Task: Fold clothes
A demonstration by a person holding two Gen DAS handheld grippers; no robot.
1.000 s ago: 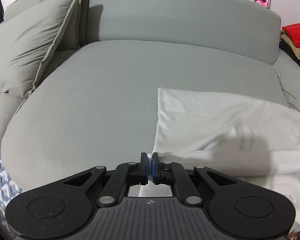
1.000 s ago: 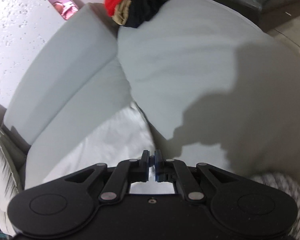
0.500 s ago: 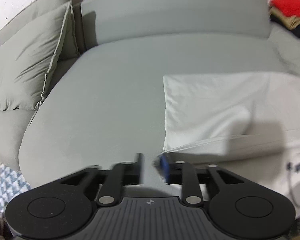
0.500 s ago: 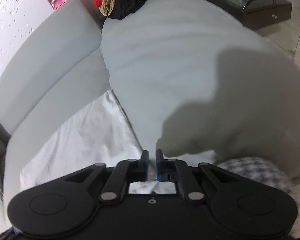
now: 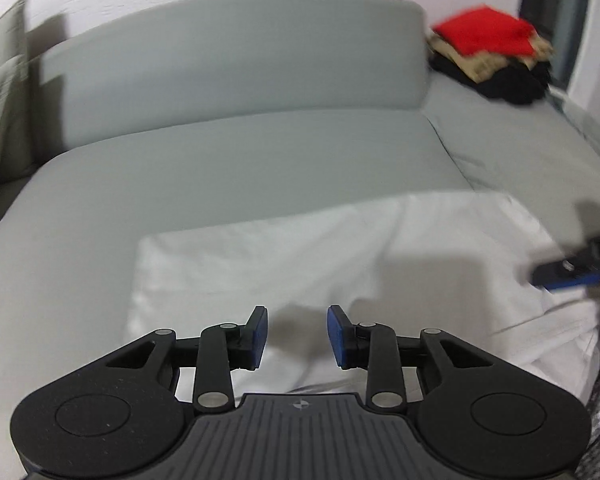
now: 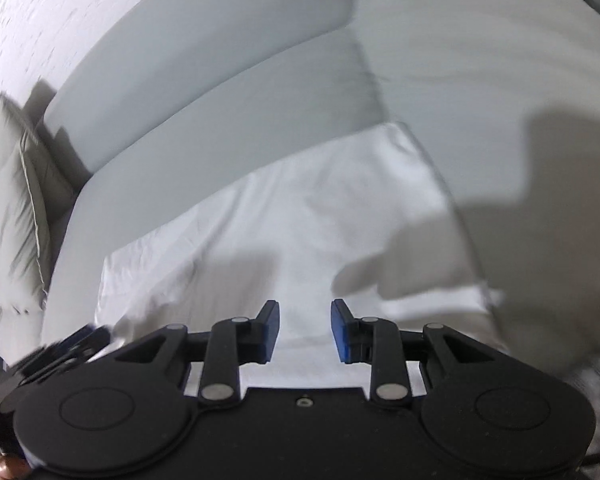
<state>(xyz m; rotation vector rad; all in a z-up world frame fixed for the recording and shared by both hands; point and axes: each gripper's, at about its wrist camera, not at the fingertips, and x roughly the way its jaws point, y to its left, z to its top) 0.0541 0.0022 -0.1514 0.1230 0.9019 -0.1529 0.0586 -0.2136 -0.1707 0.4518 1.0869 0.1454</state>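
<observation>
**Both wrist views: tongs released over a white cloth on the sofa**

Left wrist view shows the left tongs (image 5: 297,334) spread apart with nothing between the blue pads (image 5: 260,334), hanging just above the near edge of a white garment (image 5: 308,248). What kind of garment it is cannot be told; it lies flat, folded into a rough rectangle on the seat of a grey sofa (image 5: 228,160), and its nearest part is hidden behind the tool body. At the right edge of this view the right tongs (image 5: 572,268) appear as a blurred, cut-off dark shape with a blue strip, over the garment's right side.

Right wrist view shows those tongs (image 6: 305,330) released too, empty, above the same garment (image 6: 300,216); shadows fall across the cloth. A blurred dark object at the lower left is too smeared to identify. A stack of red, tan and black clothes (image 5: 488,56) sits at the far right end of the sofa, soft with motion blur. Grey cushions (image 6: 16,208) lean at the left end.
</observation>
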